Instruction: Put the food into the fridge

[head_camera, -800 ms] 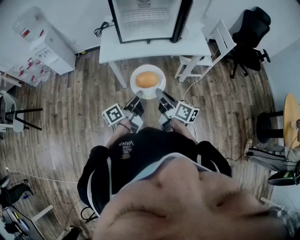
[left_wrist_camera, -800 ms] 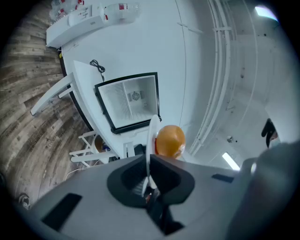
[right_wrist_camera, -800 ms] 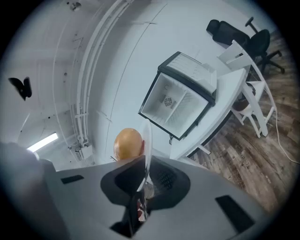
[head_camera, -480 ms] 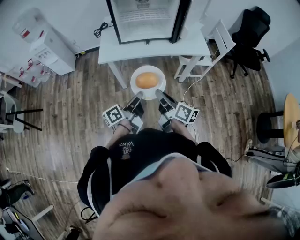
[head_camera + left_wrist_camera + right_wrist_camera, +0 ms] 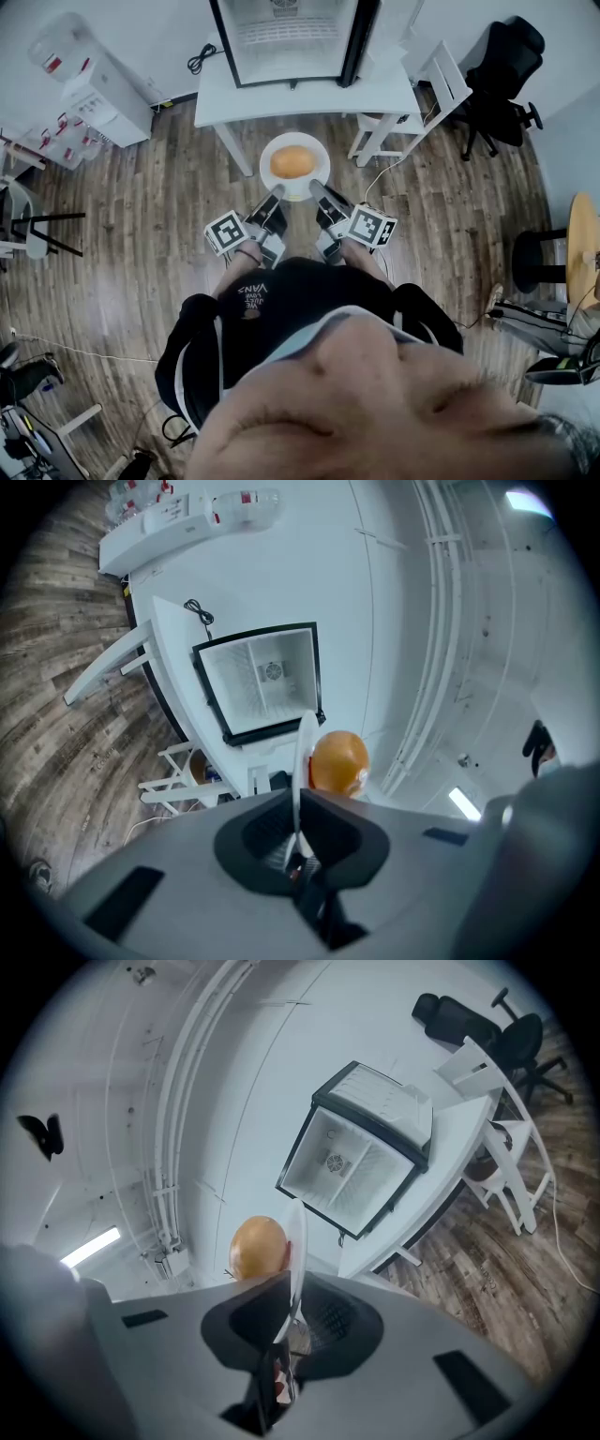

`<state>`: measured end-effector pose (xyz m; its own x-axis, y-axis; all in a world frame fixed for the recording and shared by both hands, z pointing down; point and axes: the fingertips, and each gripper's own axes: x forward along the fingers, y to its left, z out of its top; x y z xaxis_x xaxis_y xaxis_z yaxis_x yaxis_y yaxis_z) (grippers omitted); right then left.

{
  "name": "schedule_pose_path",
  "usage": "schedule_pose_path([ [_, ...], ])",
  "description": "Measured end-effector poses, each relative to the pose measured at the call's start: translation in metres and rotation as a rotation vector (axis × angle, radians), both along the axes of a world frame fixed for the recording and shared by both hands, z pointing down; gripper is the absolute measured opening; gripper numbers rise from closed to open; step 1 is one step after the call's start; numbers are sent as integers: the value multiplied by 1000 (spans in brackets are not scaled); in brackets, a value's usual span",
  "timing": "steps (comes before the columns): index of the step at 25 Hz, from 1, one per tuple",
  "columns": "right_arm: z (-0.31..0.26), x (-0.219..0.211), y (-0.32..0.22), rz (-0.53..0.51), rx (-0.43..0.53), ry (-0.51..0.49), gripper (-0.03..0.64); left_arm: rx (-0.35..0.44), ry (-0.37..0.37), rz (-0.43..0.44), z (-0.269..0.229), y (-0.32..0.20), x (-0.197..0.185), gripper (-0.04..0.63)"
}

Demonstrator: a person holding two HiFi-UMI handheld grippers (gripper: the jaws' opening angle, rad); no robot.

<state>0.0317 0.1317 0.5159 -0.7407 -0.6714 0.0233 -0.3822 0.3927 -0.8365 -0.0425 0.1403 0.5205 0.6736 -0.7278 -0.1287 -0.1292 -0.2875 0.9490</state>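
We are holding the plate (image 5: 265,167) of orange food (image 5: 293,161) before the open fridge (image 5: 281,37), with the left gripper (image 5: 276,194) and right gripper (image 5: 315,188) both clamped shut on its rim, and we judge that level carrying is needed next.

A white table (image 5: 281,101) on the wooden floor (image 5: 141,216) carries the open fridge (image 5: 286,33).

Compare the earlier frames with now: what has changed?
Hardly anything. The plate seems to have been carried slightly nearer the fridge. Nothing was taken hold of or let go. The left gripper and right gripper stay clamped on its rim, with the food still on it.
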Motion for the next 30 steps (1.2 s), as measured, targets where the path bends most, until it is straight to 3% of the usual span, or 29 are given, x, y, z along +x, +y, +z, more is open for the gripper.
schedule_pose_path([
  [4,3,1,2,-16,-8,5,34,-9,14,-11,1,2,2,25],
  [12,4,45,-12,-51,-13,5,34,-22,-15,-62,7,-8,43,25],
  [17,14,56,3,-59,-11,3,34,-31,10,-74,17,8,55,25],
  [24,10,42,-32,-40,-30,4,32,-53,21,-66,15,-27,39,25],
  [30,11,36,-46,-26,-7,11,32,-19,27,-46,16,-43,34,25],
])
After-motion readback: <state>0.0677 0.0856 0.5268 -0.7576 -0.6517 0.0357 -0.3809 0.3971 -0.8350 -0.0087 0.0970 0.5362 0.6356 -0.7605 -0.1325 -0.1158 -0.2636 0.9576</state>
